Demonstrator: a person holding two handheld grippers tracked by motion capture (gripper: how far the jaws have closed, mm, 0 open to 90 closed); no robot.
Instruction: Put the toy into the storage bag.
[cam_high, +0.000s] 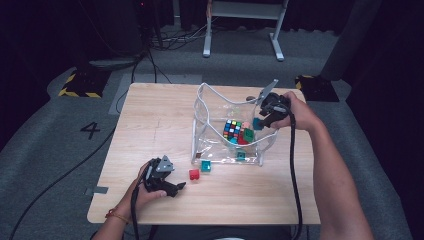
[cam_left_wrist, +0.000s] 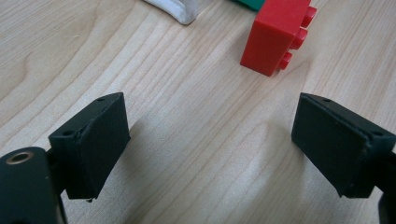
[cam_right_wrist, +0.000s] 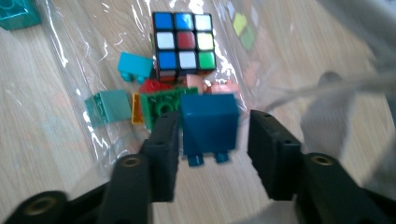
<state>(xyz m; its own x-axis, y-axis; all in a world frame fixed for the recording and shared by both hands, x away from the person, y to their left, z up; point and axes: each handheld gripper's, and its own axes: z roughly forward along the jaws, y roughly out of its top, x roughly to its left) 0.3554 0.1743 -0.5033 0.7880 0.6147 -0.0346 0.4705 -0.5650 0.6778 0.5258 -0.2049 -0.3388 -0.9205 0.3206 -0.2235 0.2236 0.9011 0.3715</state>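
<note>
1. Blue toy brick (cam_right_wrist: 208, 122) hangs between the jaws of the right hand-held gripper (cam_right_wrist: 212, 156) above the clear plastic bag (cam_high: 202, 112); the jaws are released, one gap is visible.
2. It may bounce off the puzzle cube (cam_right_wrist: 184, 43) or miss the bag mouth.
3. Left hand-held gripper (cam_left_wrist: 210, 144) rests open and empty on the tabletop (cam_left_wrist: 93, 46), near the red brick (cam_left_wrist: 275, 35).
4. Motion blur hides any remaining contact; bag glare hides smaller bricks.

High view overhead, gripper views close, tabletop (cam_high: 150, 130) shared

Blue brick (cam_right_wrist: 208, 123) between the claw's parted jaws, studs down.
</note>
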